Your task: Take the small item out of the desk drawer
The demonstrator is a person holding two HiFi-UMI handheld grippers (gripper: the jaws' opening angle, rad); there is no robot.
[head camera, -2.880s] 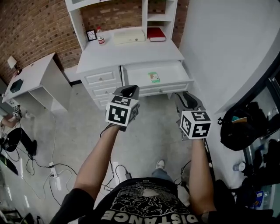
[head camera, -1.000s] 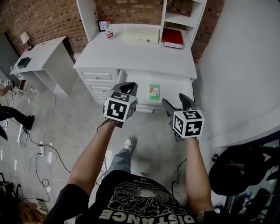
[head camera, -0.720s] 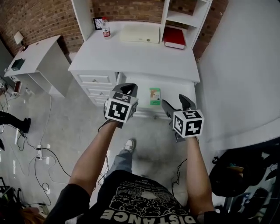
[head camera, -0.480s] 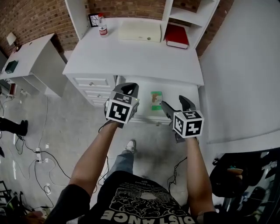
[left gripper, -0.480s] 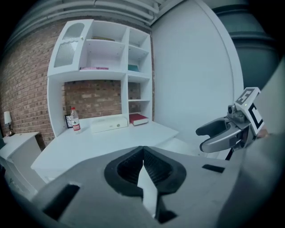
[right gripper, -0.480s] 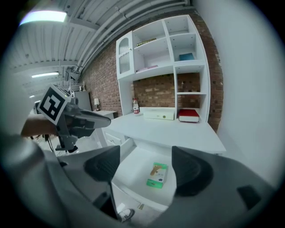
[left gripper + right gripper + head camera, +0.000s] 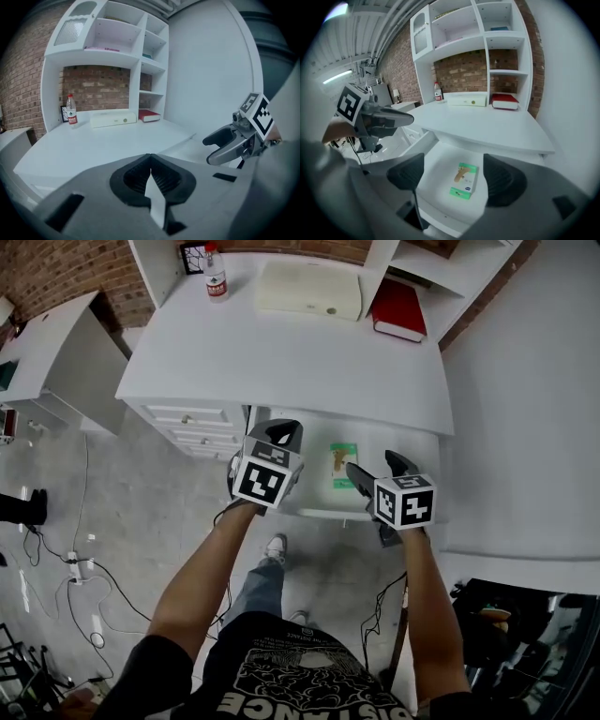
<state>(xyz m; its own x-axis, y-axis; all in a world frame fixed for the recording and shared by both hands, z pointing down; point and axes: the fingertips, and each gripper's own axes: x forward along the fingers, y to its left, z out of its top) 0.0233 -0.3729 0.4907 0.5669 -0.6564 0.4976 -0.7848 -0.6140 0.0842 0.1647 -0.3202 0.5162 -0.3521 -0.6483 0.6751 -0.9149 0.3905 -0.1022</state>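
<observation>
A small green-and-white box (image 7: 343, 465) lies flat in the open white desk drawer (image 7: 319, 495). My right gripper (image 7: 373, 466) hovers over the drawer's front right, just right of the box. In the right gripper view its jaws (image 7: 453, 176) are opening, with nothing pressed between them; the box (image 7: 465, 179) lies on the drawer floor (image 7: 438, 164) beyond them. My left gripper (image 7: 281, 433) hangs over the drawer's left end, shut and empty, its pads meeting in the left gripper view (image 7: 150, 164).
On the desktop (image 7: 281, 352) stand a small bottle (image 7: 216, 281), a flat cream case (image 7: 309, 289) and a red book (image 7: 399, 309). Side drawers (image 7: 187, 416) are left of the open one. A wall (image 7: 525, 409) closes the right. Cables (image 7: 80, 559) lie on the floor.
The person has stepped closer to the desk, so both grippers now hang over the open drawer. The right jaws stand wider apart. The box has not moved.
</observation>
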